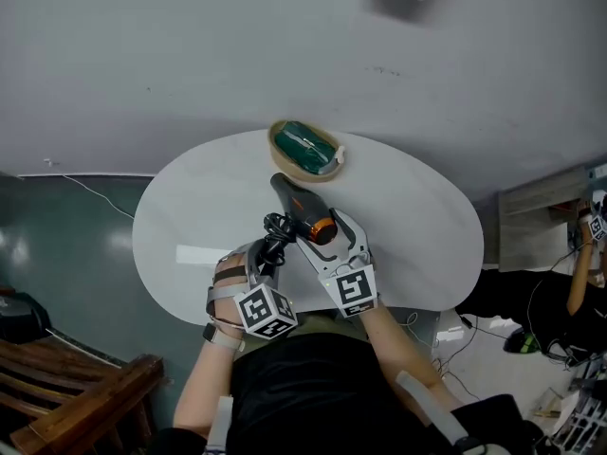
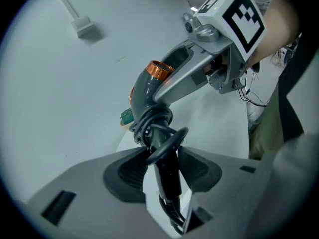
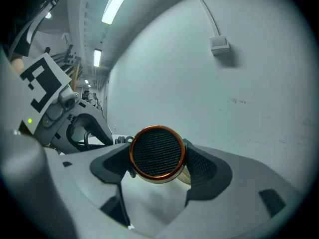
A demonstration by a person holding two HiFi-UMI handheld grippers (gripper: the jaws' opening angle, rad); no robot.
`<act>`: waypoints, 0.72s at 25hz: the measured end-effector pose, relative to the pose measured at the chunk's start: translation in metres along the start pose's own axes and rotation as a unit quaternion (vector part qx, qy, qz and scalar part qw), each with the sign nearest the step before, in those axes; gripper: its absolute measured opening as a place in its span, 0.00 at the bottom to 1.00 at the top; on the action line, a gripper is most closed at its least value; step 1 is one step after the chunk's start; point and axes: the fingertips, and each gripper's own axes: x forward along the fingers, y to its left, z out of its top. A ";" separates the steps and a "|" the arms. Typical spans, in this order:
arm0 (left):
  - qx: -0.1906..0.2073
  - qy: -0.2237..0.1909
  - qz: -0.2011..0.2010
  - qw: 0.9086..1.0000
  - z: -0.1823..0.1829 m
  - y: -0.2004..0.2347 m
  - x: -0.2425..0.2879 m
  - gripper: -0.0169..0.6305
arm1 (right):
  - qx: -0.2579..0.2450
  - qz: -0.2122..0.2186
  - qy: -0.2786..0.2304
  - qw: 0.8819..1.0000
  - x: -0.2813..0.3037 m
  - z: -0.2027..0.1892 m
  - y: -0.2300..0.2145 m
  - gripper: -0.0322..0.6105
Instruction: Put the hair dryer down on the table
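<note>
- Behind everything, a plain pale grey wall (image 3: 249,73) is filling the far part of all three views. Only the right gripper view is catching the long ceiling strip lights (image 3: 117,1) above it.
- Below that, a white oval table (image 1: 190,226) is spreading across the head view, which alone is showing its whole outline.
- Beside the table, at the head view's lower left, a brown slatted wooden bench (image 1: 85,387) is standing on the dark green floor, well apart from the work.
- Over the table's near edge, the left gripper (image 2: 162,168) is clamping its dark ribbed pads on the hair dryer's handle, with coils of black power cord (image 2: 164,133) bunching between them.
- Just beside it, the right gripper (image 3: 157,166) is squeezing the rear of the barrel from both sides. Its own view is looking straight at the black mesh intake.
- Between the two grippers, the dark grey hair dryer with a copper-orange ring (image 1: 305,209) is being held over the tabletop, nozzle pointing at the basket. The right gripper view is showing bare table under its rear end. No view is settling whether the nozzle is touching down.
- Just past the nozzle, a tan woven oval basket (image 1: 285,154) holding something green is sitting at the table's far edge, in line with the dryer.
- High on the wall, a small white box (image 2: 82,26) with a thin conduit is hanging.
</note>
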 end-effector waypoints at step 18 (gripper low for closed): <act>0.050 -0.034 -0.070 0.996 -0.057 0.022 0.032 0.33 | 0.029 -0.063 0.056 0.996 0.055 -0.019 0.031 0.62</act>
